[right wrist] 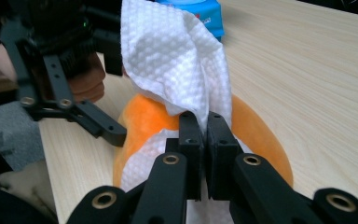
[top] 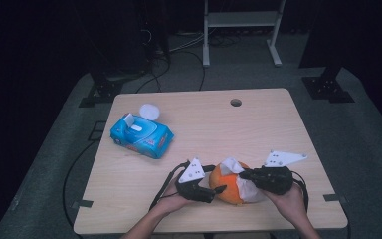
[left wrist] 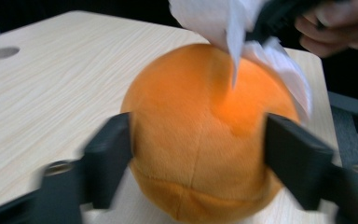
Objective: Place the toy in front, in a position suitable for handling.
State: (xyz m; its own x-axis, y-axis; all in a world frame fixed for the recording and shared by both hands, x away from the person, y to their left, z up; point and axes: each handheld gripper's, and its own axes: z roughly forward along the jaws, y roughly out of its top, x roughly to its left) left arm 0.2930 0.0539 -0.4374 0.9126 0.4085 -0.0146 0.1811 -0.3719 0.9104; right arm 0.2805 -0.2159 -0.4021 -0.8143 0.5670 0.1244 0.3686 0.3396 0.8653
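An orange plush ball [top: 227, 188] [left wrist: 200, 140] [right wrist: 142, 122] sits near the table's front edge. My left gripper [top: 221, 188] [left wrist: 198, 154] comes at it from the left. Its jaws stand wide, one on each side of the ball, with the pads against its sides. My right gripper [top: 241, 174] [right wrist: 204, 122] is shut on a white wipe [top: 251, 189] [left wrist: 223, 23] [right wrist: 172, 60]. The wipe drapes over the ball's top and right side. In the left gripper view the right gripper [left wrist: 272, 18] and its hand sit above the ball.
A blue pack of wet wipes [top: 142, 135] with its flap up lies at the table's left. A small white round object [top: 149, 111] sits just behind it. The wooden table [top: 258, 124] has a round hole [top: 236, 102] near its far edge. A white metal frame [top: 241, 20] stands on the floor beyond.
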